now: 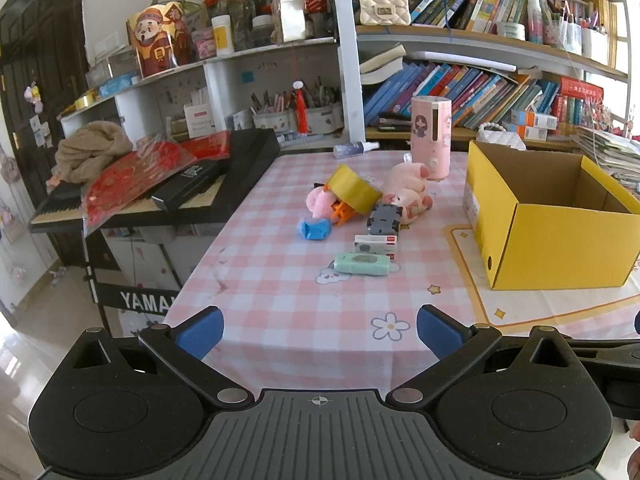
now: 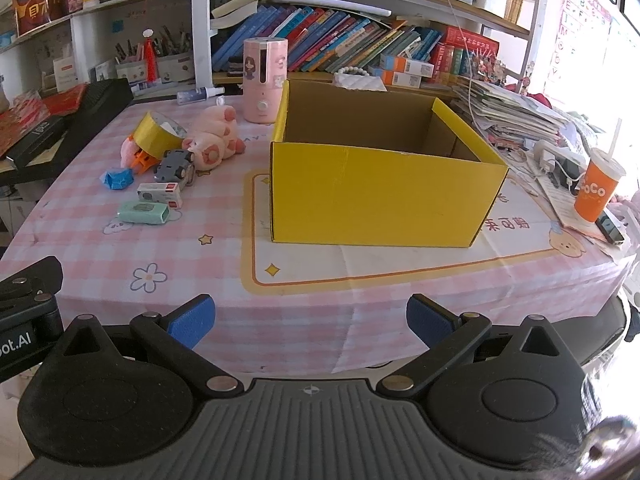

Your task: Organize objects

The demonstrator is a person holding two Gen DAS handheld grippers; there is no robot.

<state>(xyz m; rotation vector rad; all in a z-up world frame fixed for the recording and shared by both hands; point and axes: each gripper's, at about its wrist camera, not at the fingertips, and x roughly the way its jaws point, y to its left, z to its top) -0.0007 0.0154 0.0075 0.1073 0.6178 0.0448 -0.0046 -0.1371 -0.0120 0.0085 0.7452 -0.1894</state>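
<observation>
An open yellow cardboard box (image 2: 380,196) stands on the pink checked tablecloth (image 2: 100,256), its visible inside empty; it also shows in the left wrist view (image 1: 560,240). Left of it lies a cluster: a yellow tape roll (image 1: 354,190), a pink plush pig (image 1: 408,194), a grey toy car (image 1: 384,220), a blue crumpled piece (image 1: 315,229), a small white box (image 1: 376,245) and a mint green case (image 1: 362,264). My left gripper (image 1: 320,334) is open and empty at the table's near edge. My right gripper (image 2: 310,322) is open and empty, in front of the box.
A pink cylindrical device (image 2: 264,80) and a spray bottle (image 2: 200,94) stand behind the cluster. A keyboard (image 1: 160,196) piled with items sits left of the table. An orange cup (image 2: 598,190) and paper stacks (image 2: 520,116) are at the right. Bookshelves (image 1: 460,92) line the back.
</observation>
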